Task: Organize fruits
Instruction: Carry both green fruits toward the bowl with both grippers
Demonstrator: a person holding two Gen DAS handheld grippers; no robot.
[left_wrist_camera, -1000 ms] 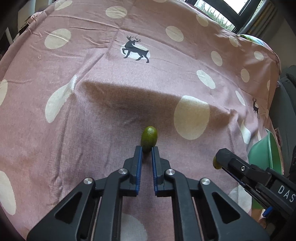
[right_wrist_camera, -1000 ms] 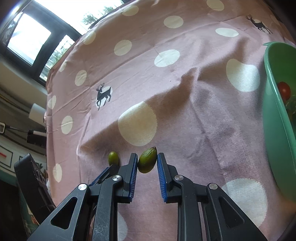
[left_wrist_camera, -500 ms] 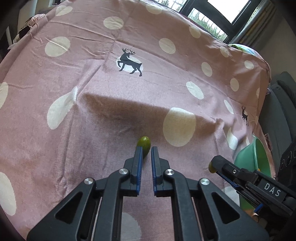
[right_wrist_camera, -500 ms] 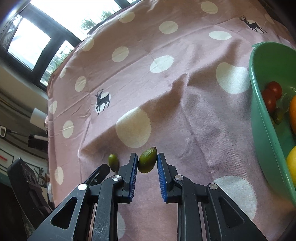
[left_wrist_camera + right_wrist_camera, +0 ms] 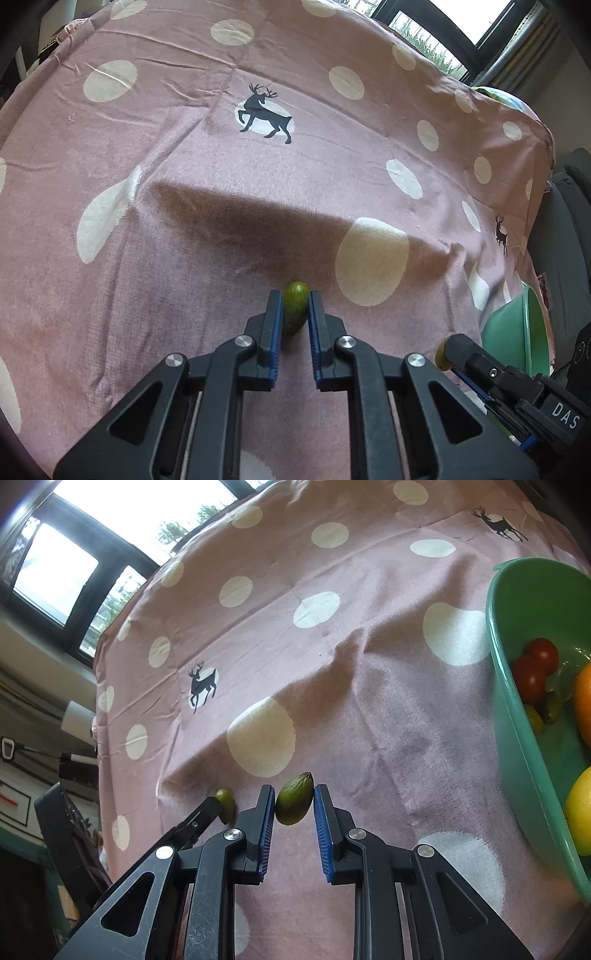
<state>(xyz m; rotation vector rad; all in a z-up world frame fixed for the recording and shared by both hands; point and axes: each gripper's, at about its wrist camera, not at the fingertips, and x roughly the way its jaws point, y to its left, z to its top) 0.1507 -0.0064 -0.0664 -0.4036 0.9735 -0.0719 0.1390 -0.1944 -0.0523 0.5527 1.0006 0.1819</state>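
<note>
Some fruit already in the green bowl [image 5: 517,709]; two small green fruits left, one pinched in the right tongs [image 5: 294,802], the other [image 5: 295,308] between the left tongs [image 5: 295,314], just opened a bit.

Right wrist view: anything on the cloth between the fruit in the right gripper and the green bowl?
Nothing: between the green fruit and the green bowl lies only bare spotted cloth, seen in the right wrist view.

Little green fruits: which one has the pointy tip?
The green fruit pinched in the right gripper: its top end narrows to a brownish point. The other green fruit, further left, has a smooth rounded end.
</note>
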